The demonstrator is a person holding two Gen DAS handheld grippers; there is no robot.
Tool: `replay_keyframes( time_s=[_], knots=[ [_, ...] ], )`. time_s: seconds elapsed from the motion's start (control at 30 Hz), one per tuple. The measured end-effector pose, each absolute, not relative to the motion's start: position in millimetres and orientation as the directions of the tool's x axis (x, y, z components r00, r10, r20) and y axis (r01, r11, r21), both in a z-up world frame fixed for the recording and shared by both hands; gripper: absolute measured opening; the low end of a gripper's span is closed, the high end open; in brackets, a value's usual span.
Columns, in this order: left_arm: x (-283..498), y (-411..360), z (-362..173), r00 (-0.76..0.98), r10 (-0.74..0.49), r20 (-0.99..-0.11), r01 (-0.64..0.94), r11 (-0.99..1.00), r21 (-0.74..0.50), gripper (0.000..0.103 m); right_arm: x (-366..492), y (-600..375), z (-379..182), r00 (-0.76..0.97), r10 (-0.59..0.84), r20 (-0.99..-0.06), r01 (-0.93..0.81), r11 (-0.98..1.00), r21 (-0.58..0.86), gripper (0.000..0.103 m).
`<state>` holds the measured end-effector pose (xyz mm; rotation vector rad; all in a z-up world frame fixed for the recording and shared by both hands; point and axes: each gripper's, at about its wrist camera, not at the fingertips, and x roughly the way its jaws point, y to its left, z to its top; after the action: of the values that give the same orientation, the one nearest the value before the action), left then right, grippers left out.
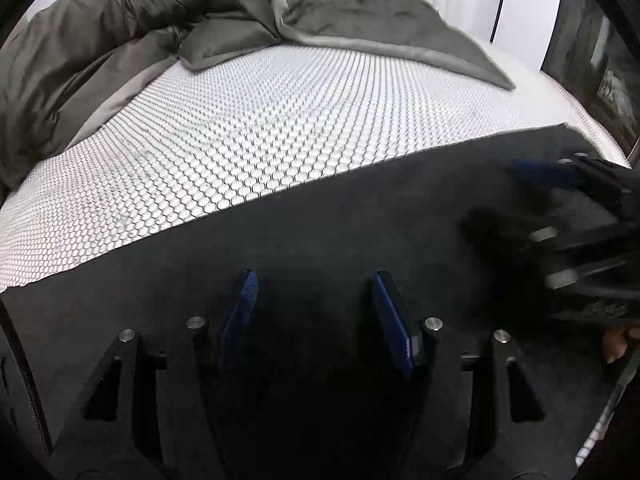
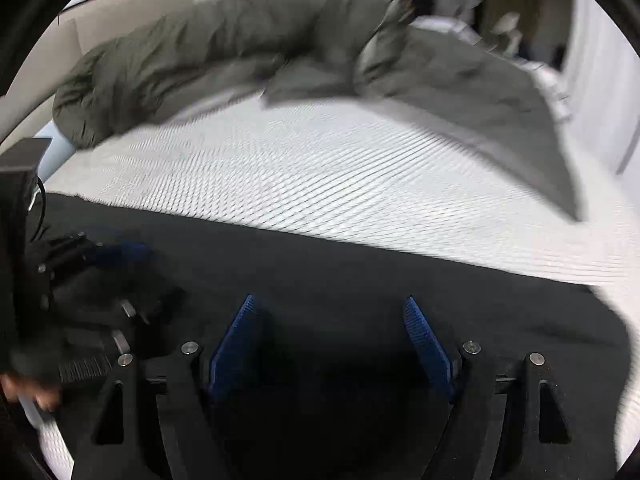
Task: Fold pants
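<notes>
**Dark pants spread on a bare mattress as two grippers bore down**

On a bed stripped to its white honeycomb-quilted mattress [image 1: 280,128], the left gripper [image 1: 316,280] pointed steeply down over the dark pants [image 1: 320,220], its blue-padded jaws standing partly apart with only flat cloth seen between them and no fold caught. Beside it, the right gripper [image 2: 332,308] sat at a similar downward slant, its jaws spread somewhat wider above the same garment and likewise holding nothing. The pants lay flat along the mattress's near edge, their far border running straight across the quilting. Beyond them a rumpled olive-grey duvet [image 1: 100,40] was heaped against the head of the bed, one corner trailing down the right side, well apart from the pants. Each gripper appeared blurred at the edge of the other's view.
</notes>
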<state>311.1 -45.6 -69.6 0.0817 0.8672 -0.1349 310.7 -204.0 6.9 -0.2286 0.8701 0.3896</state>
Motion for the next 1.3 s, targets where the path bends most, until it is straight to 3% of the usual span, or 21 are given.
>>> replay_keyframes(
  time_s=[0.1,0.2,0.23,0.33,0.4,0.47,0.53,0.6,0.7,0.77,0.83,0.93,0.97,1.03,1.1,1.2,1.3],
  knots=[
    [315,-33,-72,0.635,-0.095,-0.766,0.124,0.992,-0.021,0.058,325,-204,-18,0.592,0.101,-0.8,-0.417,0.888,-0.196,0.073],
    [315,-15,-74,0.639,-0.078,-0.765,0.067,0.997,-0.045,0.058,333,-266,-13,0.675,-0.208,-0.708,-0.195,0.875,-0.443,0.078],
    [319,-7,-76,0.638,-0.084,-0.765,0.057,0.996,-0.062,0.058,341,-304,-13,0.659,-0.309,-0.686,-0.071,0.882,-0.465,0.079],
    [321,-2,-75,0.641,-0.073,-0.764,0.046,0.997,-0.056,0.058,348,-360,-14,0.619,-0.266,-0.739,0.001,0.941,-0.337,0.079],
    [316,-6,-67,0.647,-0.05,-0.761,0.042,0.999,-0.029,0.058,339,-351,-4,0.649,-0.3,-0.699,0.01,0.922,-0.387,0.08],
    [302,-14,-53,0.67,-0.112,-0.734,0.1,0.993,-0.06,0.058,316,-331,10,0.686,-0.314,-0.656,0.002,0.903,-0.43,0.081],
    [278,-33,-37,0.69,-0.21,-0.692,0.195,0.976,-0.102,0.06,282,-307,26,0.717,-0.168,-0.676,-0.061,0.951,-0.302,0.088],
    [259,-58,-35,0.668,-0.294,-0.684,0.3,0.947,-0.115,0.072,252,-296,23,0.715,-0.006,-0.699,-0.149,0.976,-0.161,0.09],
    [242,-94,-58,0.598,-0.309,-0.74,0.389,0.919,-0.069,0.071,230,-264,-3,0.652,0.19,-0.734,-0.284,0.959,-0.004,0.09],
    [235,-100,-76,0.579,-0.221,-0.785,0.366,0.931,0.008,0.071,232,-251,-37,0.604,0.114,-0.789,-0.294,0.952,-0.087,0.088],
    [223,-87,-80,0.6,-0.205,-0.773,0.362,0.931,0.034,0.071,237,-252,-44,0.615,0.086,-0.784,-0.29,0.949,-0.124,0.088],
    [212,-41,-77,0.629,-0.125,-0.767,0.269,0.961,0.063,0.072,244,-272,-40,0.644,-0.011,-0.765,-0.215,0.957,-0.195,0.092],
    [208,-19,-77,0.638,-0.073,-0.767,0.21,0.974,0.081,0.077,247,-280,-44,0.641,-0.033,-0.767,-0.188,0.962,-0.199,0.094],
    [200,36,-79,0.642,0.039,-0.765,0.061,0.993,0.102,0.078,256,-303,-45,0.629,-0.018,-0.777,-0.146,0.979,-0.141,0.094],
    [189,85,-78,0.636,0.106,-0.765,-0.066,0.994,0.084,0.084,266,-313,-46,0.642,-0.075,-0.763,-0.096,0.98,-0.177,0.094],
    [169,132,-75,0.621,0.206,-0.756,-0.201,0.974,0.1,0.083,271,-324,-38,0.651,-0.098,-0.752,-0.066,0.98,-0.185,0.094],
    [150,143,-68,0.644,0.169,-0.747,-0.214,0.976,0.036,0.075,266,-324,-30,0.659,-0.082,-0.748,-0.076,0.982,-0.174,0.094]
  ],
)
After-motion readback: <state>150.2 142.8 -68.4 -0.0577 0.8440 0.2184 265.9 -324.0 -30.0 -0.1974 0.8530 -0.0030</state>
